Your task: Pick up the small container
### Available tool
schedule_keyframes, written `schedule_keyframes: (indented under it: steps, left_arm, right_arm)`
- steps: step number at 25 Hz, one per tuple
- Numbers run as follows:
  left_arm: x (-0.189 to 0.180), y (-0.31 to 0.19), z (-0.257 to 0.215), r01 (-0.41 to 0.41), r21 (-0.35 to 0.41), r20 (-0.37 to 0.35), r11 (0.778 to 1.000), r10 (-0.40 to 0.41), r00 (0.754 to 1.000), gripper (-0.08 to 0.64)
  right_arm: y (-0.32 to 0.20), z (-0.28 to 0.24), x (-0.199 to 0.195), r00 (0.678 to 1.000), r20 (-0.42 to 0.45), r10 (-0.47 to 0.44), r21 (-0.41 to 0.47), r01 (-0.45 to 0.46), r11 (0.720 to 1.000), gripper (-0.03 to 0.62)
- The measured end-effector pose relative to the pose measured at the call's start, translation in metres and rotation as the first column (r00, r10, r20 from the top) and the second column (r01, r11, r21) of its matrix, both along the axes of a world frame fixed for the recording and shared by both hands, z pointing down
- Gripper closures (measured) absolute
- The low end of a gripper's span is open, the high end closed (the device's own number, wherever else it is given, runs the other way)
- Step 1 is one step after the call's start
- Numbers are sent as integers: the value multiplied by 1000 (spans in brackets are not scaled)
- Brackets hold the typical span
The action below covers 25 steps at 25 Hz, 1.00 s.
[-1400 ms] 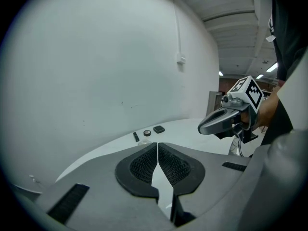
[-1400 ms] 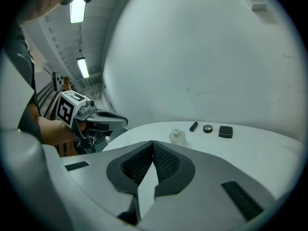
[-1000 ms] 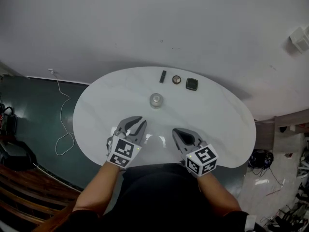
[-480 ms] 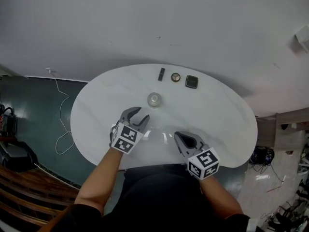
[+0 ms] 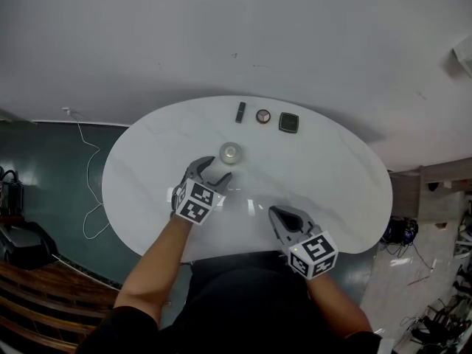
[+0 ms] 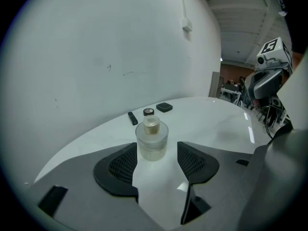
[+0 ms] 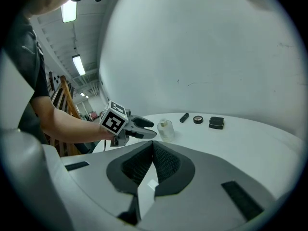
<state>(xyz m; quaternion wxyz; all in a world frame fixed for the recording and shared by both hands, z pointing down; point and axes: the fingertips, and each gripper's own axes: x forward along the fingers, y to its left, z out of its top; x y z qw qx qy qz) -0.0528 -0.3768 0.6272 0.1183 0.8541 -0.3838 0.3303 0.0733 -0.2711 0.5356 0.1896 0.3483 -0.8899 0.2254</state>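
While left tongs (image 6: 156,159), just opened wide, frame the small container (image 6: 152,139) mid-picture, a skewed nudge may topple it; right tongs (image 7: 152,147) closed, empty

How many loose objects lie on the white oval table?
4: a clear glass container mid-table; along the far edge, a black stick, a round compact and a black square case. None seem hidden.

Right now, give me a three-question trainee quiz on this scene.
1. True or false: the right claw is shut and empty.
2. Which claw is nearer the small container? A) left B) right
3. What lies between the black stick and the square black case?
Key: 1 true. 2 A: the left claw, whose jaws have just been opening, has nothing between them; the container stands just ahead. 3 a round compact.
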Motion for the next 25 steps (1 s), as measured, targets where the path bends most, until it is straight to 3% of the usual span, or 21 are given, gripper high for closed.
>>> schedule_keyframes:
  steps: [25]
  left_arm:
    - [36, -56, 34, -29, 34, -3, 999, 30, 1000, 227]
  right_arm:
    - [10, 15, 37, 994, -33, 102, -48, -104, 993, 595]
